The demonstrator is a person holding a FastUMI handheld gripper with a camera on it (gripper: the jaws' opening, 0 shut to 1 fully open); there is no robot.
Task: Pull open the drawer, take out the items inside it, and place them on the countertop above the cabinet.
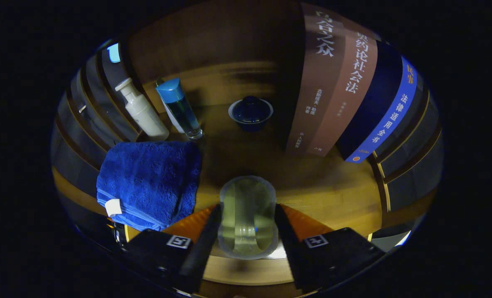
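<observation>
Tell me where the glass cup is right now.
In the gripper view the glass cup sits clamped between the tongs, above the wooden countertop, with the blue towel just to its left.

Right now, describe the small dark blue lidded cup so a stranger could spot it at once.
Start at the wooden countertop and look beyond the gripper, whose fingers grip a clear glass. The small dark blue lidded cup sits at the back, between the blue-capped clear bottle and the upright books. It alone is squat and round, with a knobbed lid.
</observation>
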